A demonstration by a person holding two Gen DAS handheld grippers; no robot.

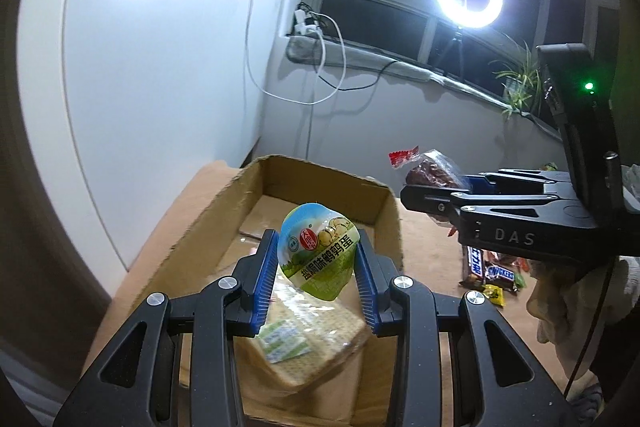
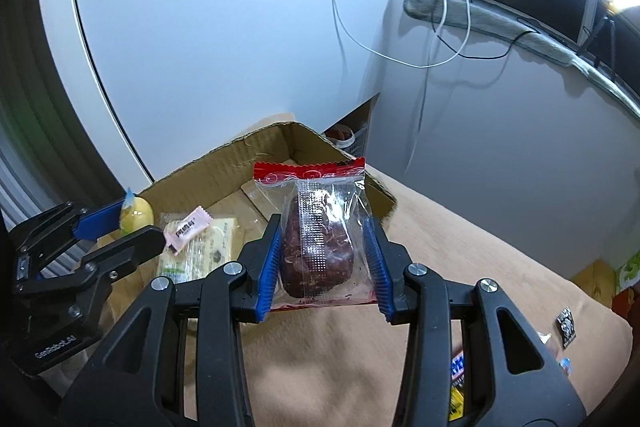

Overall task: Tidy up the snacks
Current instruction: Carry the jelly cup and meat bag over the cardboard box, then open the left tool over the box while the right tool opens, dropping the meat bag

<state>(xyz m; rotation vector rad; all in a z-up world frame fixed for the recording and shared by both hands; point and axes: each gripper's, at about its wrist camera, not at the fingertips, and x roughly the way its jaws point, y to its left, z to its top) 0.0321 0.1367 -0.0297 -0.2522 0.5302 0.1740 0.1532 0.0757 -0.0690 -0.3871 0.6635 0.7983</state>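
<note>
Left gripper [image 1: 316,263] clamps green egg cup [image 1: 318,255] above cardboard box [image 1: 208,227]; cracker pack [image 1: 316,343] inside.

The left gripper [image 1: 316,267] points forward and somewhat down, its blue pads [image 1: 266,279] closed against the sides of an egg cup [image 1: 318,253]. The right gripper [image 2: 324,259] points more steeply down, its pads [image 2: 270,267] clamped on a clear packet [image 2: 320,239] held upright. The two grippers are side by side, near each other. A pale-gloved hand [image 1: 560,303] holds the right gripper from below.
</note>
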